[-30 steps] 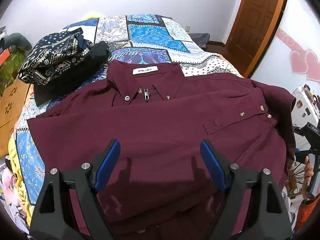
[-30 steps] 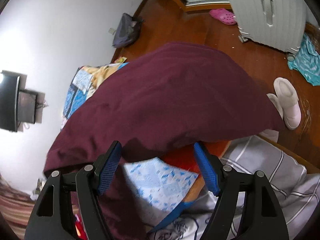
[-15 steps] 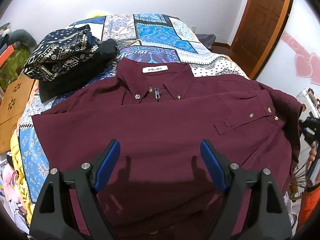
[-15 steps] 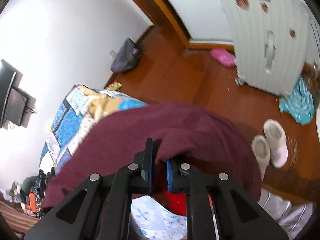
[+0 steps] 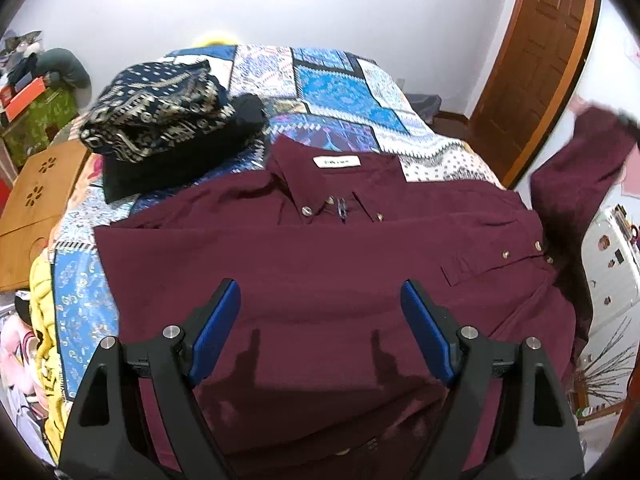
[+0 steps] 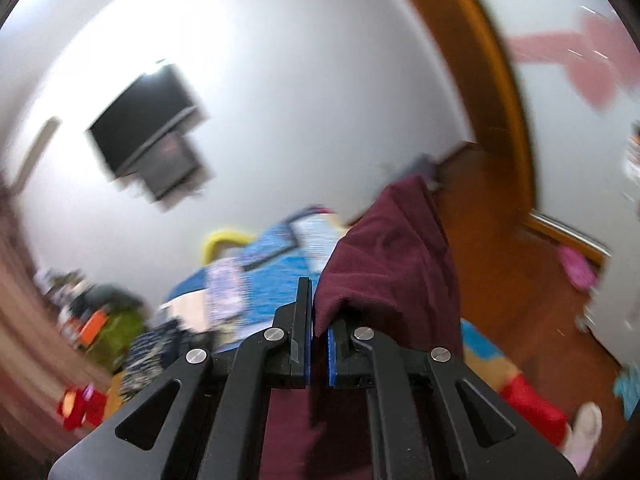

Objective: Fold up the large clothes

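A patchwork quilt point(image 5: 332, 92) covers the bed, white walls and a brown door point(image 5: 532, 64) at two o'clock. The maroon shirt point(image 5: 320, 264) lies flat across it, folded dark clothes point(image 5: 160, 120) at ten o'clock. The left gripper point(image 5: 320, 320) hovers spread wide above the shirt; the right gripper point(image 6: 319, 320) pinches its lifted sleeve point(image 6: 392, 256).

Bright even light; left view sharp, right view motion-blurred.

The left gripper point(image 5: 321, 312) hovered low with its blue-padded fingers point(image 5: 216, 330) spread wide apart and nothing between them, both pointing forward and level with each other. The right gripper point(image 6: 319, 320) was raised and tilted upward, its jaws pressed nearly together and pinching a fold of the maroon shirt point(image 6: 392, 256), which draped over its right finger
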